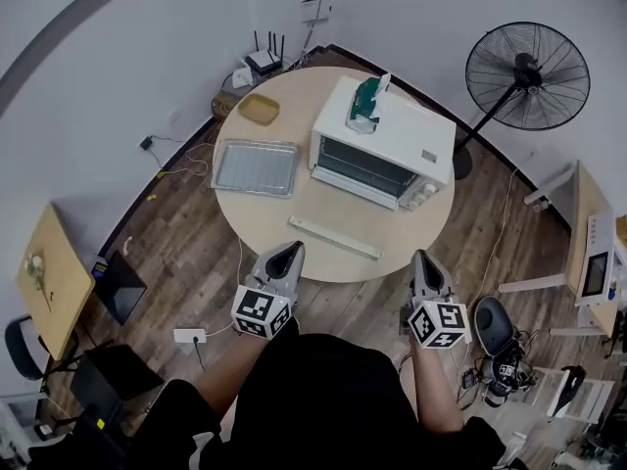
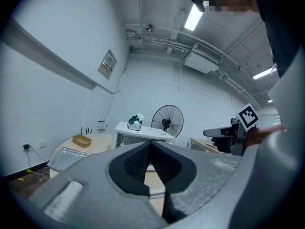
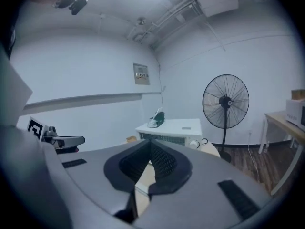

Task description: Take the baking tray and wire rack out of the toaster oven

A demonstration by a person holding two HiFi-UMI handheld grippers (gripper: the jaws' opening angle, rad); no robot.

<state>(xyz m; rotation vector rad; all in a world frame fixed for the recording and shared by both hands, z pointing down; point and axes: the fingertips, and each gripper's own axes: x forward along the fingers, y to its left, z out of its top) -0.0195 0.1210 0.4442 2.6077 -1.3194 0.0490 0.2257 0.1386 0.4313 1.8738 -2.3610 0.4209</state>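
Head view: white box-shaped toaster oven (image 1: 384, 145) stands on round pale wooden table (image 1: 255, 223), dark glass door facing the person, looks closed.
Tray: silver rectangular metal baking tray (image 1: 255, 167) already out, flat on the table just left of the oven. The grid on it may be the wire rack, cannot tell.
Left gripper (image 1: 287, 253): jaws fully together, nothing between them, at near table edge.
Right gripper (image 1: 423, 259): jaws together, empty, at near edge too.
Key relation: oven lies ahead across the table, between the 2 grippers. Its long axis runs left-right, slightly slanted. Left gripper is nearer the tray, right nearer the oven's knob end.
In between: pale long narrow strip (image 1: 333, 236) lies between grippers and oven door.
Judgement: if the rack is inside, the door must open first.
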